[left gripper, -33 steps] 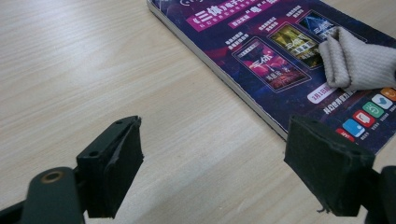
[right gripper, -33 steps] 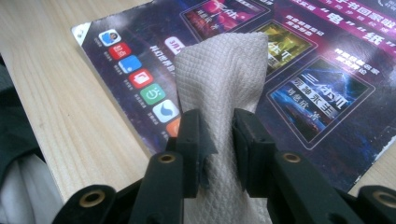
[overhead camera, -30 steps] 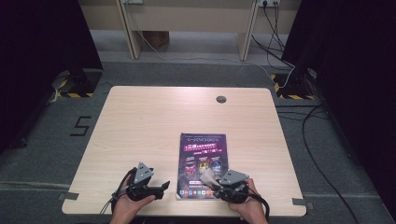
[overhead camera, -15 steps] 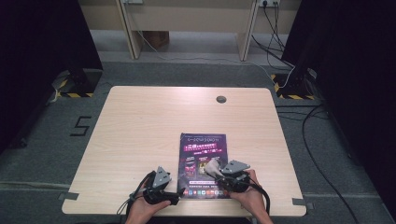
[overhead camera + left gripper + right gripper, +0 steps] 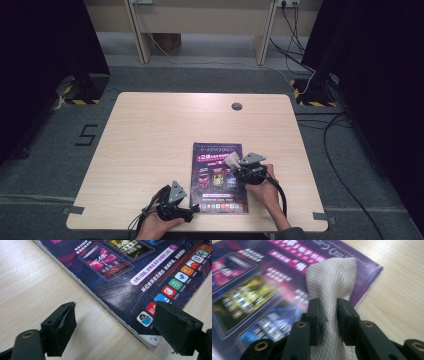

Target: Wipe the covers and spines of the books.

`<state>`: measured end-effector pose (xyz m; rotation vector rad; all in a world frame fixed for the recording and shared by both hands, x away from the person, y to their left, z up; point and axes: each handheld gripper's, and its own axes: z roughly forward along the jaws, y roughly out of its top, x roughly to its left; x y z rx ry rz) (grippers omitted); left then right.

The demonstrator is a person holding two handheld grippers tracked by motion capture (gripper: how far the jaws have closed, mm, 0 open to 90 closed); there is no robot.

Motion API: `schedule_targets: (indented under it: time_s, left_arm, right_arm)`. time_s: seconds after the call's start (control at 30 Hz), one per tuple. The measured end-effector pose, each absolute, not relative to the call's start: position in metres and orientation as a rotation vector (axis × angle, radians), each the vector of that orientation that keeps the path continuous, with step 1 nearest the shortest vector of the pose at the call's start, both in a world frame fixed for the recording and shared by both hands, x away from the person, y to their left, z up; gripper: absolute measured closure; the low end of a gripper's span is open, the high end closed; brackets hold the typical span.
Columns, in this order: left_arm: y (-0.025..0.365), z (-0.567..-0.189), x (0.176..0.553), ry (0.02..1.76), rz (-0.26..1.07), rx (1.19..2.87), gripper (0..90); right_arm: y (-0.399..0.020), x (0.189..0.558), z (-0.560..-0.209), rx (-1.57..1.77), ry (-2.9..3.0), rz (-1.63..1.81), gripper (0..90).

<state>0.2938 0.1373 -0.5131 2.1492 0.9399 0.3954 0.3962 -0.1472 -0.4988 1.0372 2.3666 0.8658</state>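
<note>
The right gripper [image 5: 326, 312] pinches a folded white cloth [image 5: 332, 282] between its nearly closed jaws, the cloth sticking out past the tips and over the magazine [image 5: 254, 287] just beneath it. The left gripper [image 5: 113, 322] has its jaws wide apart with nothing between the pads; the magazine's near corner lies on the table [image 5: 30, 280] just ahead of them, under the one jaw.

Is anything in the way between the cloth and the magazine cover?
Nothing visible. The right gripper is shut on the white cloth, which hangs right over the magazine cover. The left gripper is open at the magazine's near corner, off to the side.
</note>
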Motion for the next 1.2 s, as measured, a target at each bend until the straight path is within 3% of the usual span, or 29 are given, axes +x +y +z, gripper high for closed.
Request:
schedule_targets:
  time_s: [0.77, 1.2]
  left_arm:
    - [0.138, -0.514, 0.294, 0.938, 0.393, 2.145, 17.3]
    - [0.137, -0.513, 0.294, 0.929, 0.402, 2.152, 17.5]
  right_arm:
    - [-0.146, 0.472, -0.5, 1.111, 2.26, 0.806, 73.5]
    - [-0.131, 0.467, -0.5, 1.038, 2.304, 0.811, 74.8]
